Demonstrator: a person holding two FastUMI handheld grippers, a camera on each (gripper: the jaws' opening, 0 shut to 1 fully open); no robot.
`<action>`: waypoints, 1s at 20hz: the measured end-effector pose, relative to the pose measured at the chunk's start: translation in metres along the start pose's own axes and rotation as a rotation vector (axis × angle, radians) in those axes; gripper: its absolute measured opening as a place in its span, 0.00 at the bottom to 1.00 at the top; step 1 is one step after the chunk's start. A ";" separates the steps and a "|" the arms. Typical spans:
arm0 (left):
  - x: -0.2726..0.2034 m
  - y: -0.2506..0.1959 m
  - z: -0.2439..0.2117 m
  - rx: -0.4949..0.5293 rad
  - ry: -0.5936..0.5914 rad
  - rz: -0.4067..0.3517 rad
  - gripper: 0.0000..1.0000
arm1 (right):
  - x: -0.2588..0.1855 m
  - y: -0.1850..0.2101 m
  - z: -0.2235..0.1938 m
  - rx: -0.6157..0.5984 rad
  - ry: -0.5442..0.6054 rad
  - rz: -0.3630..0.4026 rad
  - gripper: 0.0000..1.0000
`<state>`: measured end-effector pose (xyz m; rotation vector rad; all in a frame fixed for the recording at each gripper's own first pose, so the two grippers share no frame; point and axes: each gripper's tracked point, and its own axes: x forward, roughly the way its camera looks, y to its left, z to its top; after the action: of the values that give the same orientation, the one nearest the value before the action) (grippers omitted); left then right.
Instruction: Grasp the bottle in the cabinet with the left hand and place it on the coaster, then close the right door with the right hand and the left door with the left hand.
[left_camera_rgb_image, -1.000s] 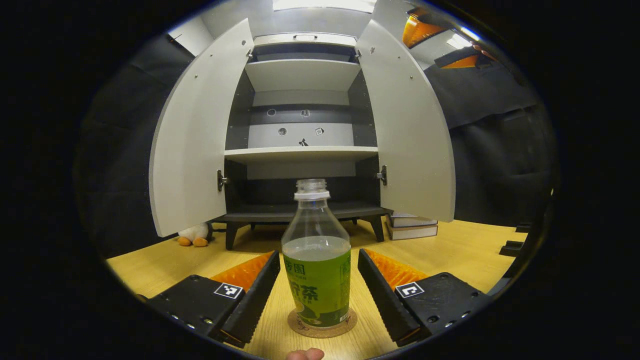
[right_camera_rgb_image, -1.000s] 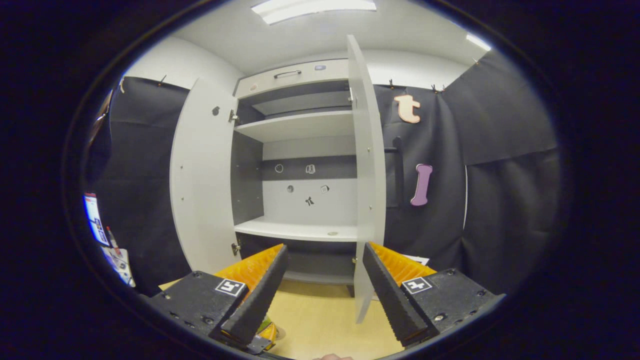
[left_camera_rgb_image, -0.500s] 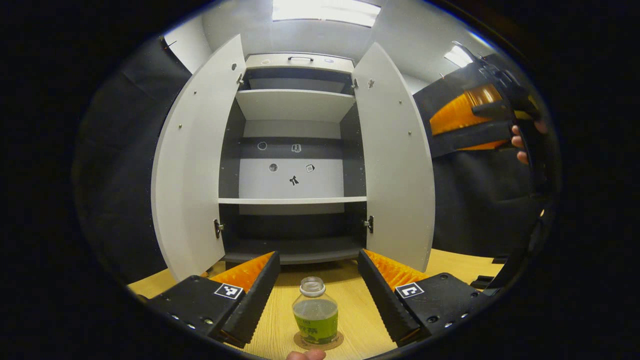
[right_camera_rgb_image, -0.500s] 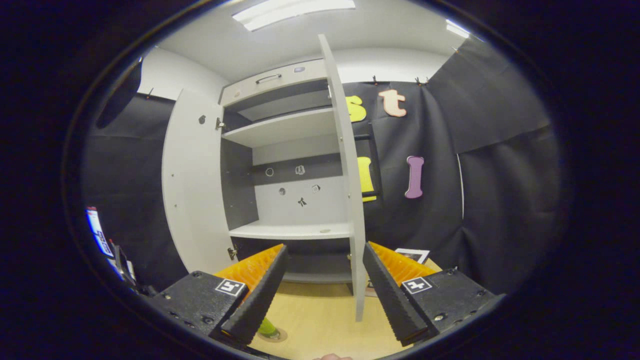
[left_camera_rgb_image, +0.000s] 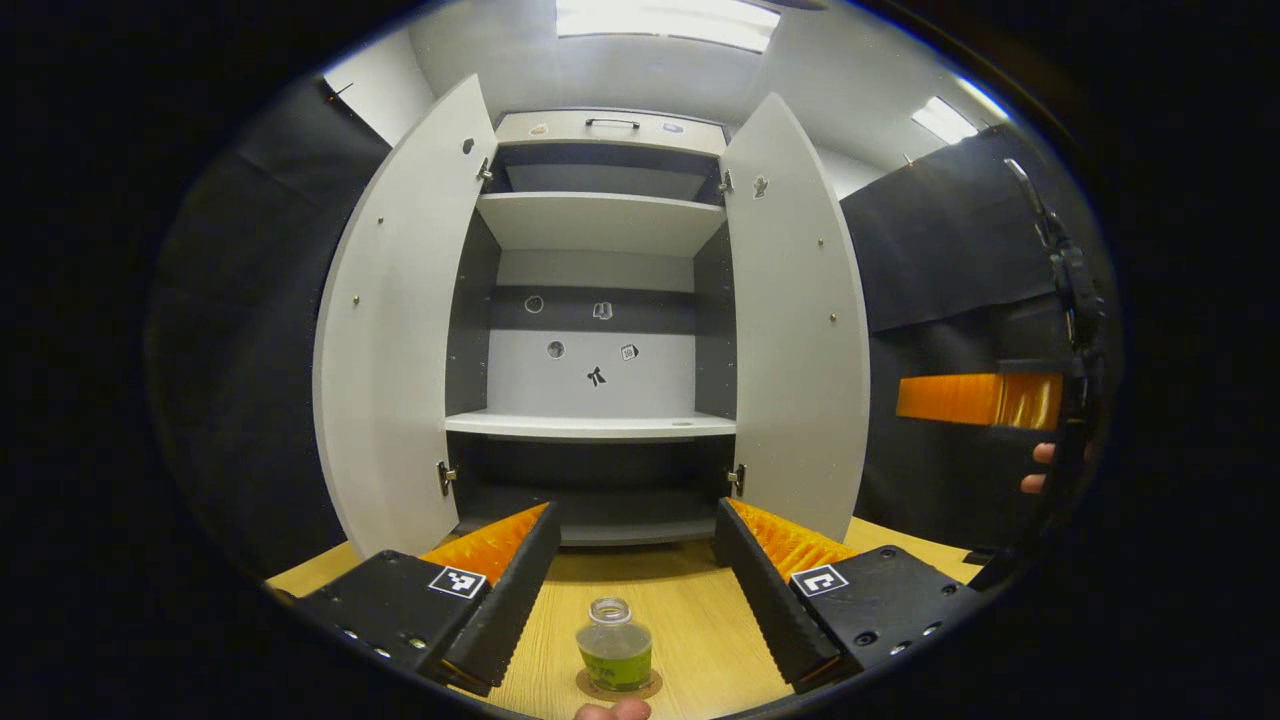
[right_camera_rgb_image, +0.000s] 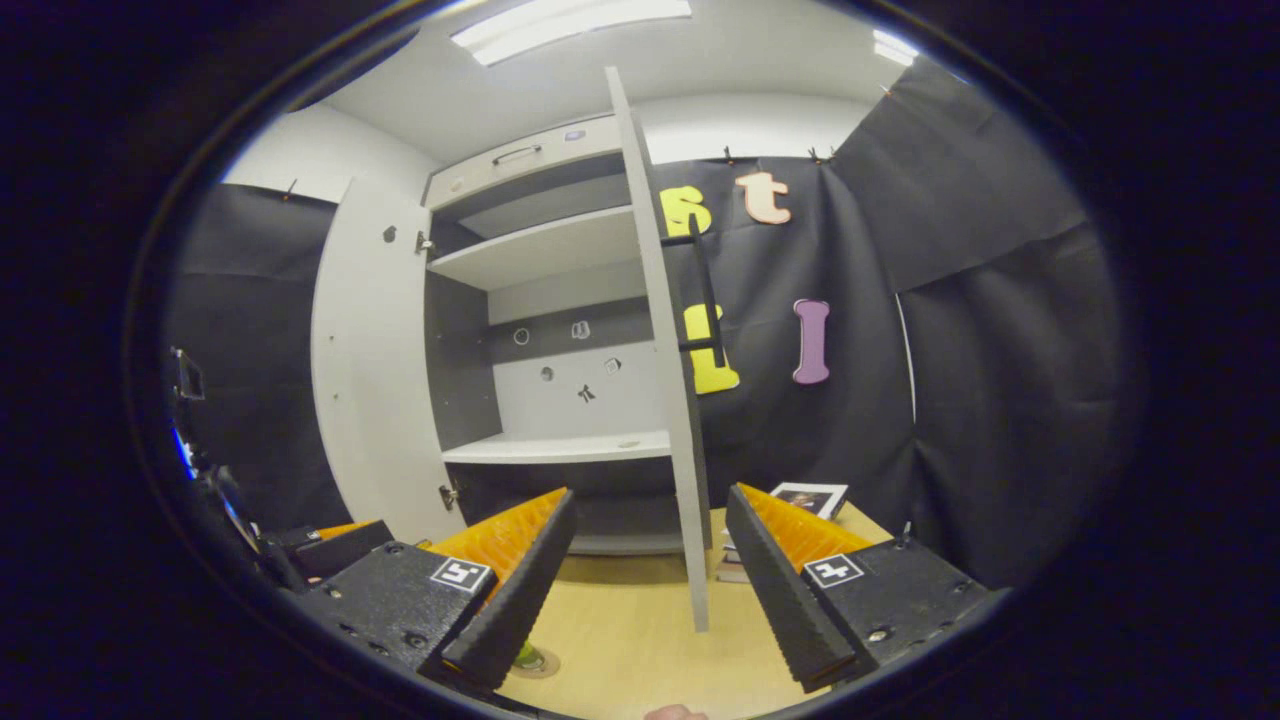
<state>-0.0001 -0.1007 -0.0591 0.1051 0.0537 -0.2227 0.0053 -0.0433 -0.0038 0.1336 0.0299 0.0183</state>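
Below, the left gripper (left_camera_rgb_image: 632, 600) hangs with jaws spread wide and empty, the bottle (left_camera_rgb_image: 614, 657) standing upright on its coaster (left_camera_rgb_image: 650, 688) on the table (left_camera_rgb_image: 700, 640) at 6 o'clock. At 3 o'clock the right gripper (left_camera_rgb_image: 975, 398) is cut off by the edge; its own view (right_camera_rgb_image: 648, 590) shows it gaping, gripping nothing, before the right door (right_camera_rgb_image: 665, 360). Both cabinet (left_camera_rgb_image: 598, 300) doors stand open.

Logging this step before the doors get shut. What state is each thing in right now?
Bottle: upright on the coaster, uncapped, released.
Left door: open.
Right door: open.
Left gripper: open, empty.
Right gripper: open, empty, facing the right door's edge.
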 end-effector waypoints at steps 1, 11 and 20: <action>-0.002 0.002 0.003 0.007 0.006 0.007 0.95 | 0.004 -0.010 0.014 0.010 -0.017 -0.008 0.99; -0.012 0.027 0.019 0.015 -0.017 0.115 0.95 | 0.078 -0.105 0.117 -0.116 -0.079 -0.157 0.98; -0.009 0.038 0.009 -0.024 0.000 0.168 0.95 | 0.107 -0.093 0.118 -0.149 -0.077 -0.138 0.97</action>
<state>0.0001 -0.0626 -0.0462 0.0856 0.0469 -0.0539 0.1176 -0.1485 0.0975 -0.0173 -0.0393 -0.1225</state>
